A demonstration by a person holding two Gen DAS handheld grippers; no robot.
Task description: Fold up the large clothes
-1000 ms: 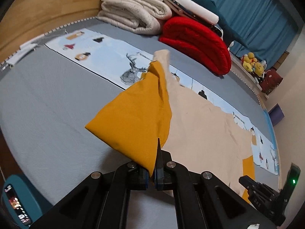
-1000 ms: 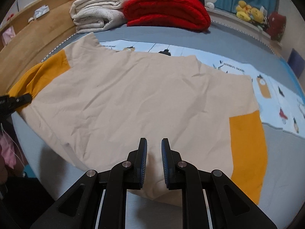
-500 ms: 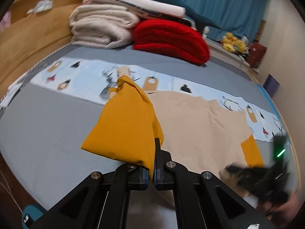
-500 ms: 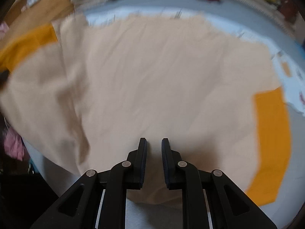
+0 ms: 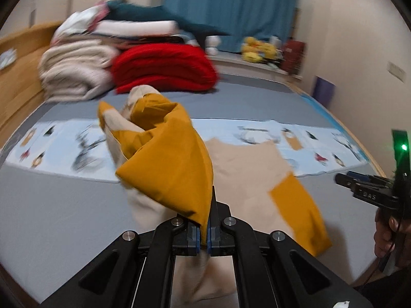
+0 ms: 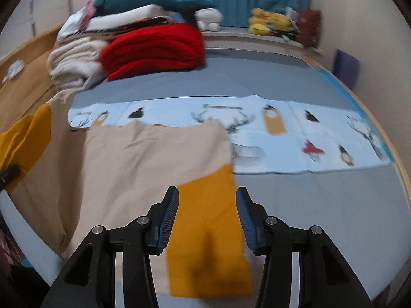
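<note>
left gripper (image 5: 203,233) clamping mustard sleeve (image 5: 169,164); right gripper (image 6: 207,218) just opened, seemingly above other sleeve (image 6: 208,238)

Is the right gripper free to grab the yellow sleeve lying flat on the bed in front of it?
Probably yes. The right gripper has just been opening, its jaws stand wide with nothing pinched, and the flat yellow sleeve lies directly between and below them on the bed. Nothing covers it.
</note>
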